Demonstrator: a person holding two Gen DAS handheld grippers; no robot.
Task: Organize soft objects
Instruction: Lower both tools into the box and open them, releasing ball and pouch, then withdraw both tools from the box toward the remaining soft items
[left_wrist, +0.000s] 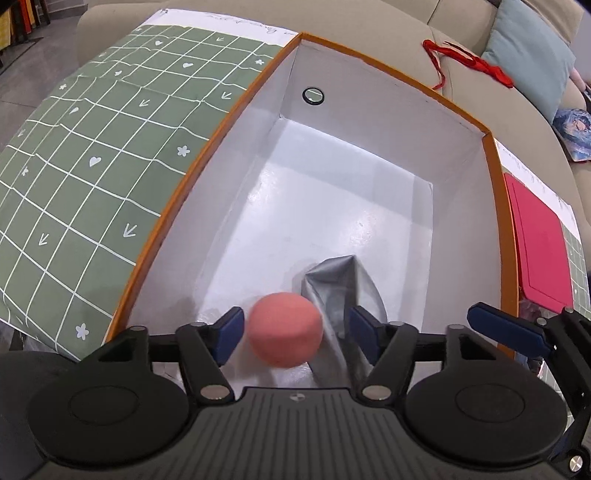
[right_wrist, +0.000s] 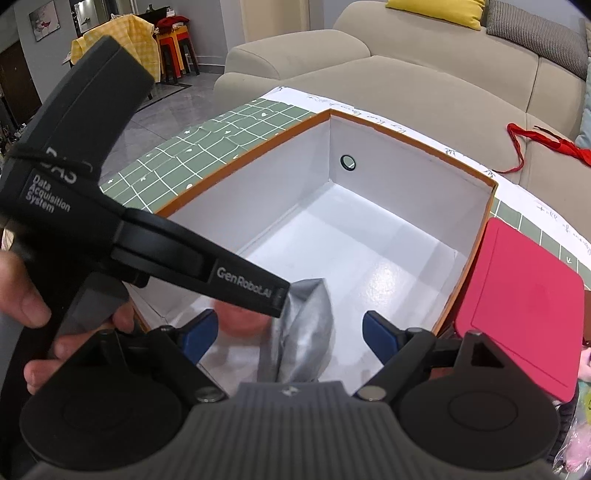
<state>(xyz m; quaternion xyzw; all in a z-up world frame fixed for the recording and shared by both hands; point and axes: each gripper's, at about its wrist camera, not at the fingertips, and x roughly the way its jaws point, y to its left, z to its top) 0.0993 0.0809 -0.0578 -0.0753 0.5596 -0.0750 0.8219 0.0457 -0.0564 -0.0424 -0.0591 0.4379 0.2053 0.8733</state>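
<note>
A pink foam ball (left_wrist: 284, 330) sits low inside the orange-rimmed box (left_wrist: 221, 136), between the blue pads of my left gripper (left_wrist: 297, 332). Neither pad presses on it, and the gripper is open. A crumpled silver pouch (left_wrist: 332, 280) lies right beside the ball on the white box floor. In the right wrist view the silver pouch (right_wrist: 306, 332) stands between the wide-apart fingers of my right gripper (right_wrist: 291, 332), which is open and clear of it. The left gripper's black body (right_wrist: 184, 266), held by a hand (right_wrist: 22, 302), covers most of the ball (right_wrist: 240, 321).
The box (right_wrist: 406, 136) rests on a green checked cloth (left_wrist: 92, 147) over a beige sofa (right_wrist: 406, 85). A flat red lid (right_wrist: 517, 295) lies against the box's right side. A red ribbon (left_wrist: 476, 62) and a teal cushion (left_wrist: 528, 62) lie beyond.
</note>
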